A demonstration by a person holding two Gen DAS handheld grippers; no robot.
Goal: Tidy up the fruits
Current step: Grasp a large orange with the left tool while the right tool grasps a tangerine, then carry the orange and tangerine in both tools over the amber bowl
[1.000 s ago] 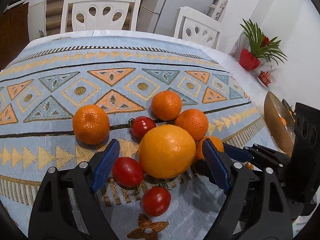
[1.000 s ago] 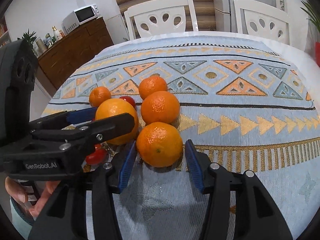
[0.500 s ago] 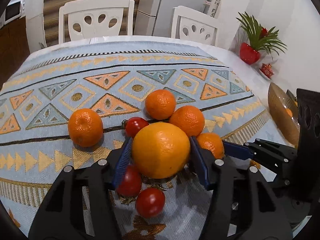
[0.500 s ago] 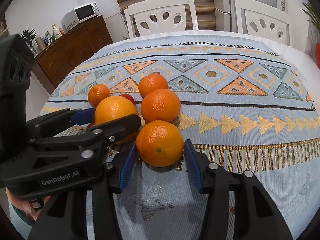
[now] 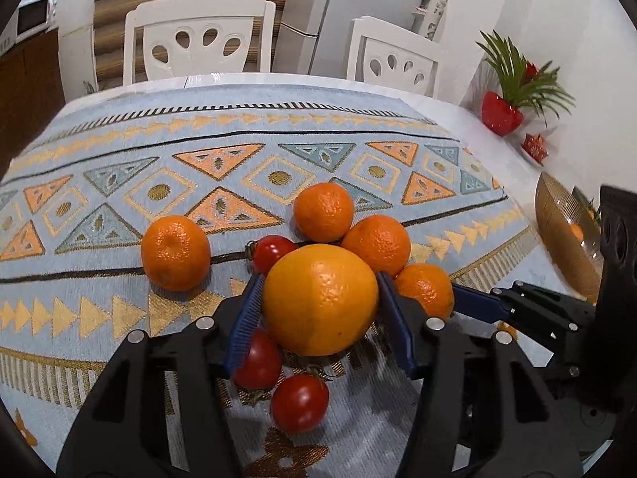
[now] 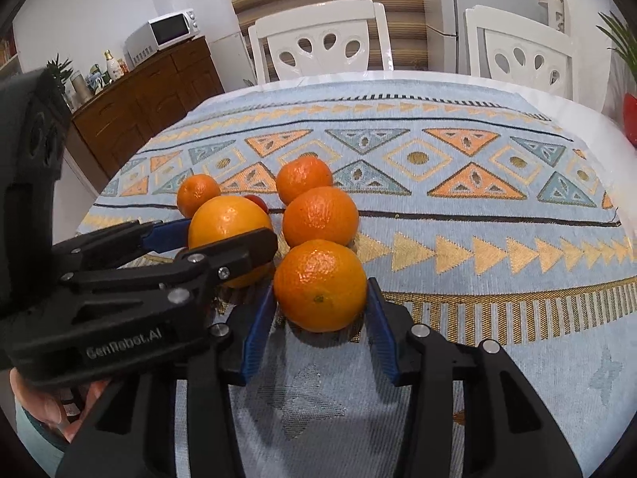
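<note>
A big orange (image 5: 320, 298) sits between the blue pads of my left gripper (image 5: 318, 281), which is shut on it. Three tomatoes (image 5: 299, 402) lie around and below it. Tangerines (image 5: 175, 253) rest to the left, with two more (image 5: 323, 211) behind. In the right wrist view the nearest tangerine (image 6: 320, 285) stands on the cloth with my right gripper (image 6: 320, 290) shut on it, both pads touching its sides. The big orange (image 6: 229, 227) and a left gripper finger (image 6: 239, 249) are just to its left.
A patterned blue tablecloth (image 5: 199, 151) covers the table. A gold bowl (image 5: 557, 231) stands at the right edge, beyond the right gripper's body. A red plant pot (image 5: 499, 117) is at the far right, and white chairs (image 6: 322, 47) stand behind the table. A hand (image 6: 47, 410) shows at lower left.
The left gripper's pads have closed from wide open onto the big orange. The right gripper's pads have narrowed until they touch the near tangerine.
</note>
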